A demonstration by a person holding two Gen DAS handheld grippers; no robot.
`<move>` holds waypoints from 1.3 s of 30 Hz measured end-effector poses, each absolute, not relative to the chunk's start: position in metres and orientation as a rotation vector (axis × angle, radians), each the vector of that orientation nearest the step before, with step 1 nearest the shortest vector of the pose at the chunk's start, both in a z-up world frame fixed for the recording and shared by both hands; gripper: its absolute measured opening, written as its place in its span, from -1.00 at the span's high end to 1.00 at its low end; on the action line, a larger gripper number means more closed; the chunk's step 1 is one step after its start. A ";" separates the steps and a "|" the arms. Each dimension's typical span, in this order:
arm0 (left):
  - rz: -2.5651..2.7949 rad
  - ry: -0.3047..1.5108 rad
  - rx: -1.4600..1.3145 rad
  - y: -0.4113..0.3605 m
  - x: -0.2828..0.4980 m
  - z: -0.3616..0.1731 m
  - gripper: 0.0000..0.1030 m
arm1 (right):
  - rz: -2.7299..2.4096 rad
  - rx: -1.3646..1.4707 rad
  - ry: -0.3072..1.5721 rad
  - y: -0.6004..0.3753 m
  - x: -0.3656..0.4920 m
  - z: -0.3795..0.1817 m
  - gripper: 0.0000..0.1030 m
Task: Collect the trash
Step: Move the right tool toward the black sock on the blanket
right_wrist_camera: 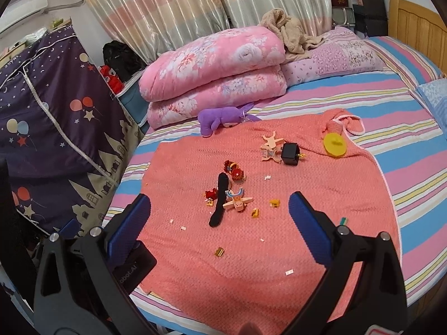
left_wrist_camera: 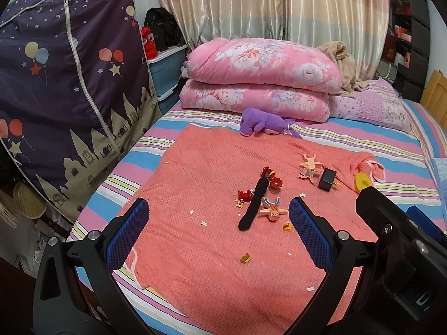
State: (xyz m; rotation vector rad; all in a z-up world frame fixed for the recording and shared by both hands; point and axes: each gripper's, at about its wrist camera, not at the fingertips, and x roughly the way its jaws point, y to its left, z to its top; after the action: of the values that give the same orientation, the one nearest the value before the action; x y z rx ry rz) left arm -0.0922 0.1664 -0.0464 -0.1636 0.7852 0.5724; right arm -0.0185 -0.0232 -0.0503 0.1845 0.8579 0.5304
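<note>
Nearest me: left gripper point(left_wrist_camera: 219, 217) and right gripper point(right_wrist_camera: 219, 212) both spread wide, empty, hovering above coral blanket point(left_wrist_camera: 201, 265), ready to pick. Beyond: scraps, black sock point(left_wrist_camera: 252, 203), toy bits point(right_wrist_camera: 237, 202) clustered mid-blanket. Farther: black box point(right_wrist_camera: 289, 154), yellow disc point(right_wrist_camera: 335, 144), quilts point(left_wrist_camera: 259, 78).

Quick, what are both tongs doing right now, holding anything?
Left tongs: open, holding nothing, above the coral blanket.
Right tongs: open, holding nothing.
</note>
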 end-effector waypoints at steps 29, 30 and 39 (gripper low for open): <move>0.387 0.761 -0.208 0.245 -0.101 -0.045 -0.90 | 0.346 0.135 0.836 0.046 -0.051 -0.031 -0.86; 0.382 0.762 -0.209 0.245 -0.101 -0.046 -0.90 | 0.341 0.134 0.835 0.046 -0.052 -0.031 -0.86; 0.357 0.760 -0.162 0.245 -0.096 -0.057 -0.90 | 0.306 0.128 0.853 0.049 -0.049 -0.041 -0.85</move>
State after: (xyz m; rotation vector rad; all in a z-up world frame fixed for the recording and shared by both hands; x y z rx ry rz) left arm -0.0955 0.2452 -0.0567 -0.1615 0.7597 0.3567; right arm -0.0494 0.0492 -0.0408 0.1281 0.8527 0.3064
